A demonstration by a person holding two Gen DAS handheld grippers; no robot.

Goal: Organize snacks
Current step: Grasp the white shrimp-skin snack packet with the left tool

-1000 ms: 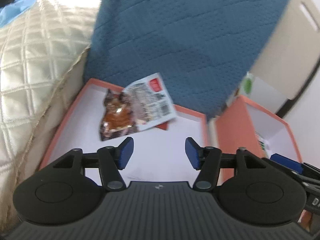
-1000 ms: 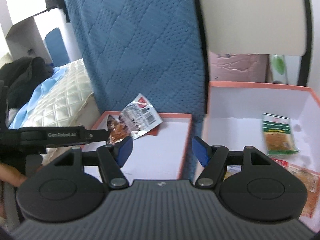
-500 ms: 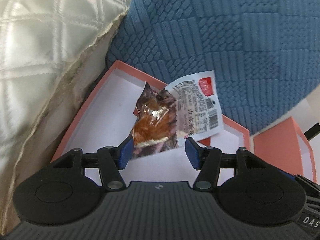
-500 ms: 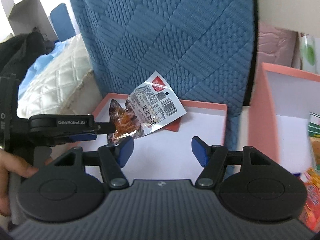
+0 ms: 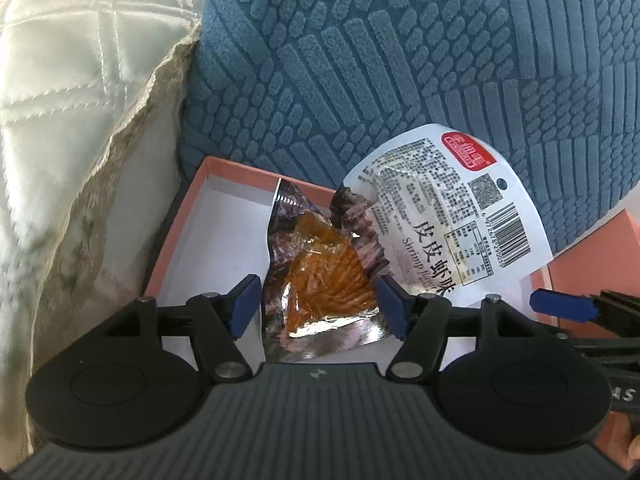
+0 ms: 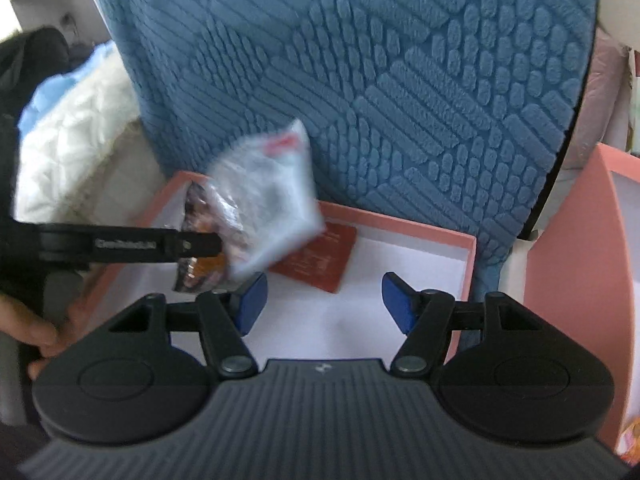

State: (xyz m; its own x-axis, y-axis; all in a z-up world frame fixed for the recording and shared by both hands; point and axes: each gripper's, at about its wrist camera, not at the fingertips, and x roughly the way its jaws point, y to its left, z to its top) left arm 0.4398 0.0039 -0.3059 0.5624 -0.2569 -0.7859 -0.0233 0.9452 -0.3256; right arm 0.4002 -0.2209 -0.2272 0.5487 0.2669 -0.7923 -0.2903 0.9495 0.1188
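A shrimp-flavour snack packet (image 5: 424,224), white with a barcode and a clear window on orange pieces, leans on the blue cushion (image 5: 400,60) in a shallow pink-rimmed tray (image 5: 176,220). My left gripper (image 5: 316,304) is open, its blue pads on either side of the packet's lower foil end. In the right wrist view the packet (image 6: 260,192) is blurred, with the left gripper's finger beside it. My right gripper (image 6: 324,304) is open and empty over the tray's white floor (image 6: 360,320). A small red packet (image 6: 320,260) lies flat in the tray.
A quilted cream pillow (image 5: 80,120) presses against the tray's left side. A second pink box (image 6: 600,260) stands to the right, with a snack corner (image 6: 632,440) showing at its bottom. The right gripper's blue fingertip (image 5: 564,306) shows in the left wrist view.
Both grippers have moved forward toward the tray. The left gripper's open jaws now straddle the packet's lower end, which was ahead of them before. The packet looks blurred, moving.
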